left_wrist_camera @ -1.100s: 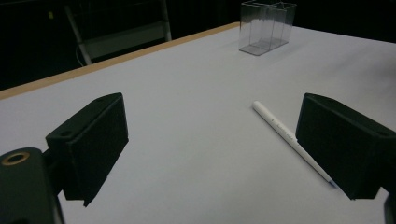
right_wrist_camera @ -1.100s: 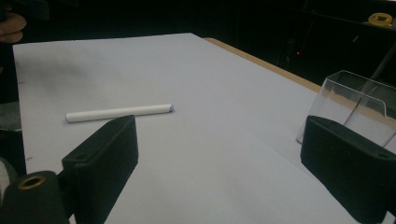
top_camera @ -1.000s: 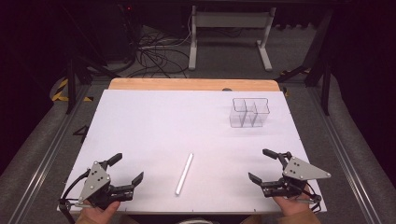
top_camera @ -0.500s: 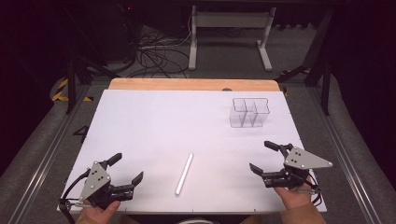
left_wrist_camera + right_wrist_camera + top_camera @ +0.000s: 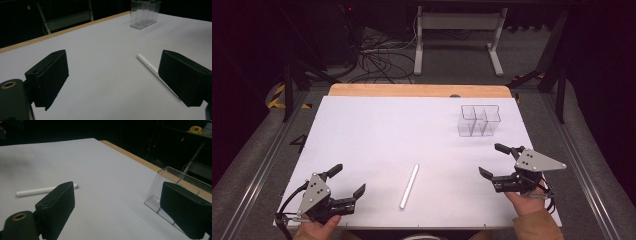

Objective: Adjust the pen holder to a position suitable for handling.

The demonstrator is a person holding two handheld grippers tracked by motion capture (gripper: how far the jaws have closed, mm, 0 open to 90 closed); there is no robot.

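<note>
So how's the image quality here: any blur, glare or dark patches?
High view: even light on the table, sharp, dark surroundings. Left gripper view: dim, the pen legible, near tongs soft. Right gripper view: dim, clear box catches faint highlights, a shadow at far left.

white stick (image 5: 409, 186) | clear see-through divided box (image 5: 479, 120) | tabletop (image 5: 377, 135) white, tan wood strip along its 12 o'clock edge | left gripper (image 5: 348, 180) black, grey plate | right gripper (image 5: 496, 160) black, grey plate | orange-brown sleeve (image 5: 539, 226) | floor (image 5: 257, 150) grey
</note>
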